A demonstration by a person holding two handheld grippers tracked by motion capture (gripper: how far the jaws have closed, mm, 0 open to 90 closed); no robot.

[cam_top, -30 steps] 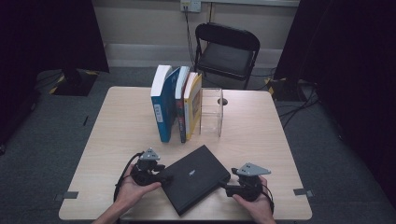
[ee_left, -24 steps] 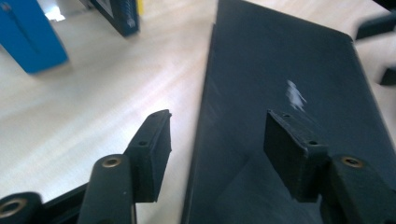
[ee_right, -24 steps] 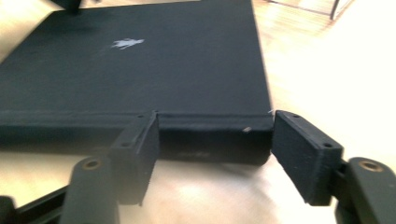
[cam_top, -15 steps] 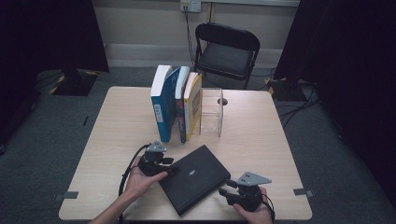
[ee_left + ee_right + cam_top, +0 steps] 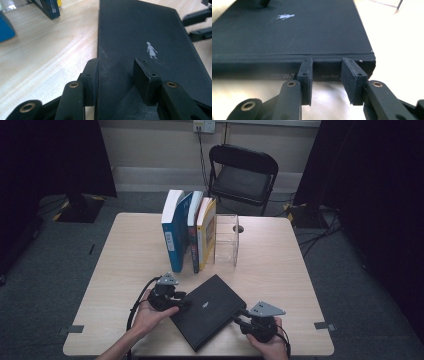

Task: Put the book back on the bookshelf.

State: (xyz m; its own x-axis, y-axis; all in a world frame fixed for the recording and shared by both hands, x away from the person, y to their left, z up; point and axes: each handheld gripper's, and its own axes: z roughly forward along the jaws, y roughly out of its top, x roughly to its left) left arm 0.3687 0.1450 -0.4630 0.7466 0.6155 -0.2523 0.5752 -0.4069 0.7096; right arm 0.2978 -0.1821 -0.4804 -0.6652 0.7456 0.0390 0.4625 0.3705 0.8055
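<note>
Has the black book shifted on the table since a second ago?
Yes. The black book has turned slightly, its near corner now closer to the table front edge.

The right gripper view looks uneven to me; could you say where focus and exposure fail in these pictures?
Right gripper view: the black book blurs toward its far end and the table is washed out. Left gripper view: the book's cover is sharp. High view: dim, dark surroundings.

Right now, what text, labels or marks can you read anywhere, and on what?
No word or number reads clearly.
Black book cover: a small pale figure mark, no words.
Black book spine: faint print, too blurred to read.
Blue book spine: white label with dark marks, too small to read.
Dark book corner: small label, unreadable.
</note>
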